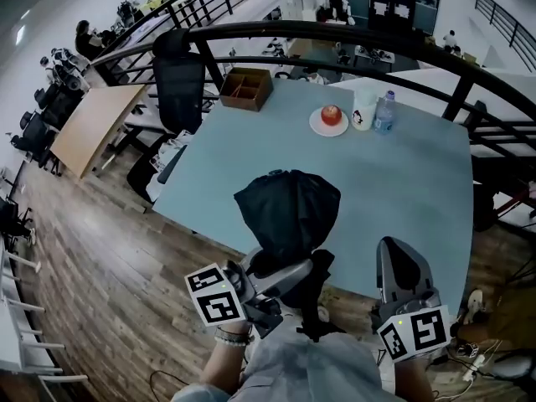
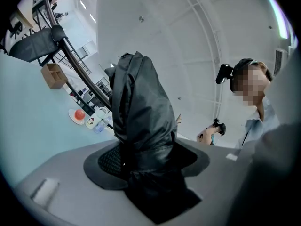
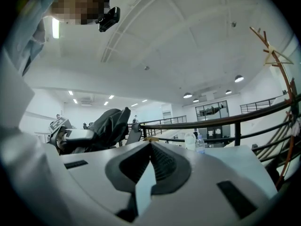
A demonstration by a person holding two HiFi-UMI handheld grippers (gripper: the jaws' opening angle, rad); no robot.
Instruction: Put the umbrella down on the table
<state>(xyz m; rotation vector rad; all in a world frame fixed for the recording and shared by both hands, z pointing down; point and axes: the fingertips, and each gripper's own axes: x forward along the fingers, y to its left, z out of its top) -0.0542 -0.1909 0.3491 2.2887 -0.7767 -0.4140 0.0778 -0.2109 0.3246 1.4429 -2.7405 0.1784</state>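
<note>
A folded black umbrella (image 1: 289,212) stands roughly upright over the near edge of the light blue table (image 1: 410,191). My left gripper (image 1: 289,273) is shut on its lower part. In the left gripper view the umbrella (image 2: 141,112) fills the space between the jaws of my left gripper (image 2: 141,161), its fabric bunched over the pads. My right gripper (image 1: 400,256) is beside it on the right, shut with nothing in it, apart from the umbrella. In the right gripper view the right gripper (image 3: 151,147) has its pads together, and the umbrella (image 3: 107,125) shows at the left.
At the table's far side are a plate with a red apple (image 1: 330,117), a mug (image 1: 363,115), a water bottle (image 1: 384,112) and a wooden box (image 1: 245,88). A black chair (image 1: 178,78) stands at the left corner. A dark railing (image 1: 352,36) curves behind the table.
</note>
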